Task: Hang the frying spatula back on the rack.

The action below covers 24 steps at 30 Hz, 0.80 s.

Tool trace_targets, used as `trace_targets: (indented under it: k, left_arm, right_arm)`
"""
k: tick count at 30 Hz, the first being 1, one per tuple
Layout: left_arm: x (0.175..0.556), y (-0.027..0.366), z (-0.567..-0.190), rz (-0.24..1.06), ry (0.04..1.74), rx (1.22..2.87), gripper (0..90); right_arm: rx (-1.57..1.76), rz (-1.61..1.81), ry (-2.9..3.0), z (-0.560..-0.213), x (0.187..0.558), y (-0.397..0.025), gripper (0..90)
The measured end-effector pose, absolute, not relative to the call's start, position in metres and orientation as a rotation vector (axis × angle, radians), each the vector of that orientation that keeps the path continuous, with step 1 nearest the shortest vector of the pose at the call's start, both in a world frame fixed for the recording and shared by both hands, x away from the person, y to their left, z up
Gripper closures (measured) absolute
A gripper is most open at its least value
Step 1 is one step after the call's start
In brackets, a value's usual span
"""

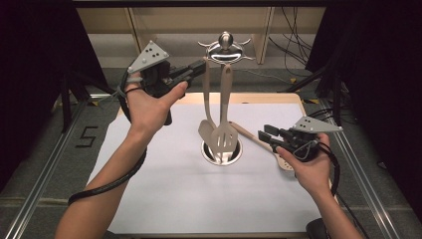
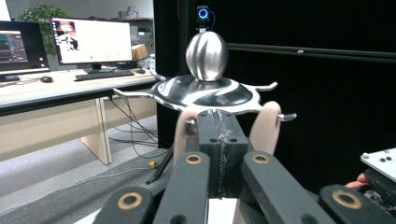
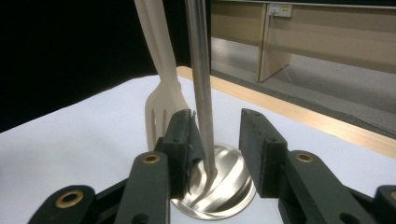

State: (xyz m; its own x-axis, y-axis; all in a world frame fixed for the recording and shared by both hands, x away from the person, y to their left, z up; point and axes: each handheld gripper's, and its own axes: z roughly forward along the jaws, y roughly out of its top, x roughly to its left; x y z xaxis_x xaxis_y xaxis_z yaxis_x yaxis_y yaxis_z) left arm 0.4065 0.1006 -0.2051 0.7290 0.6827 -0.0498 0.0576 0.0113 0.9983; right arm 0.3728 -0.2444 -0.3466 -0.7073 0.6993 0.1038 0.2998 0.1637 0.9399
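A chrome utensil stand (image 1: pixel 225 49) rises from a round base (image 1: pixel 222 152) mid-table. Two beige utensils hang from it, a spoon-like one (image 1: pixel 206 102) and a slotted turner (image 1: pixel 225 135). My left gripper (image 1: pixel 201 67) is raised at the stand's top, its tips by the left utensil's handle end. In the left gripper view its jaws (image 2: pixel 219 123) are pressed together, with both handle ends (image 2: pixel 185 129) just behind them. My right gripper (image 1: pixel 264 133) hovers open, low and right of the base, over a wooden spoon (image 1: pixel 249 136) lying on the table. The right gripper view frames the stand's pole (image 3: pixel 201 70) between my open right gripper (image 3: pixel 217 135).
A white sheet (image 1: pixel 174 189) covers the wooden table. Black curtains flank both sides. A desk with monitors (image 2: pixel 88 42) stands beyond. A "5" (image 1: pixel 84 137) is marked on the floor at the left, beside metal rails.
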Motion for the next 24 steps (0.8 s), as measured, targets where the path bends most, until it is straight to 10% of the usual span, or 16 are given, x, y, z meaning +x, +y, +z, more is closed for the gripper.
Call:
trace_targets:
  k: [24]
  left_arm:
    - [0.423,0.106,-0.201,0.609,0.680,1.498,89.6]
  right_arm:
    - [0.937,1.559,2.092,-0.346,0.374,-0.245,65.1]
